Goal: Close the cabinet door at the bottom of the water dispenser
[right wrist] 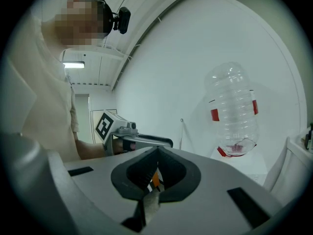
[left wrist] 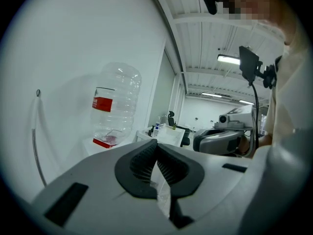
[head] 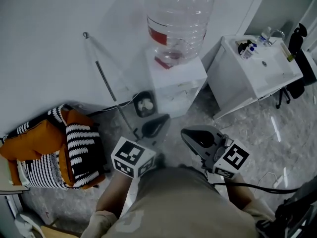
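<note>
Both tools hover just ahead of my chest, the left gripper (head: 157, 124) and the right gripper (head: 189, 134), each with its jaws pressed together on nothing. Beyond them the water dispenser (head: 177, 76) stands against the wall. Its cabinet door (head: 173, 99) is low on the front, and from this steep angle I can't tell how far it is open. I expect a light, stiff, free-swinging panel, so I would push flat on its outer edge rather than pinch it.

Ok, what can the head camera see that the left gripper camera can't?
Only the head view shows the cushions and the floor. Only the left gripper view shows the ceiling lamp and the left gripper's shut jaws up close. Both show the bottle, the wall and the right gripper.
</note>
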A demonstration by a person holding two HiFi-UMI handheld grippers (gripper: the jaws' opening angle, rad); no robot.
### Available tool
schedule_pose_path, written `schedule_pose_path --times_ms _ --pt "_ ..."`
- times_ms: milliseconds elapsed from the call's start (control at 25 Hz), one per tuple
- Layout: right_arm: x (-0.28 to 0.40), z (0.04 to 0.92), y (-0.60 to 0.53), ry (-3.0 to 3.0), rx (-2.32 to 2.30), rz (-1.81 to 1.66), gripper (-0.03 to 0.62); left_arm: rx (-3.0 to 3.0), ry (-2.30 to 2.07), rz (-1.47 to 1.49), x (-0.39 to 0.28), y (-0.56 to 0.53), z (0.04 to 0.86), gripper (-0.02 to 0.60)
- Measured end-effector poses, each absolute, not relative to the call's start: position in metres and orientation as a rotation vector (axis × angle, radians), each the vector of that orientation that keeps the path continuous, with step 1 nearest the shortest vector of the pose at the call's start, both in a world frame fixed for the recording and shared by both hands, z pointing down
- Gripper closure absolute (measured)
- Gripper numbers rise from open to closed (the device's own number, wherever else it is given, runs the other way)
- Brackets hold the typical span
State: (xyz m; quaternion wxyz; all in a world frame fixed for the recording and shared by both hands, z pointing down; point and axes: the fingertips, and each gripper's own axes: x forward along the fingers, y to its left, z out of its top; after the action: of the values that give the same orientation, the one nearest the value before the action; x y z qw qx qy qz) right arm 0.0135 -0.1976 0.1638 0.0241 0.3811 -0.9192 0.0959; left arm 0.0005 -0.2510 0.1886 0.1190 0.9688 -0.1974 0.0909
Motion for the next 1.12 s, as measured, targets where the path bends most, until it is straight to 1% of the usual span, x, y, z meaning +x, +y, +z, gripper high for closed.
schedule_pose_path --times_ms 320,520,760,1000,1120 --pt "0.052 0.166 -0.149 -2.854 1.182 0.346 0.586 2.838 -0.587 0.3 0.037 -0.202 0.185 0.591" --pt "0.069 0.171 -0.129 -2.907 1.17 0.46 0.586 2.816 -0.615 0.349 0.047 -0.174 0.195 0.591" --pt "0.063 0.175 -0.104 -2.979 1.011 0.513 0.586 2.777 -0.707 0.408 0.04 -0.137 0.204 0.591" --pt "0.046 0.197 -0.097 -3.011 0.852 0.651 0.585 2.663 -0.841 0.478 0.013 -0.113 0.226 0.591" --pt "0.03 0.199 -0.089 -3.018 0.784 0.662 0.586 2.617 -0.872 0.475 0.0 -0.106 0.233 0.591"
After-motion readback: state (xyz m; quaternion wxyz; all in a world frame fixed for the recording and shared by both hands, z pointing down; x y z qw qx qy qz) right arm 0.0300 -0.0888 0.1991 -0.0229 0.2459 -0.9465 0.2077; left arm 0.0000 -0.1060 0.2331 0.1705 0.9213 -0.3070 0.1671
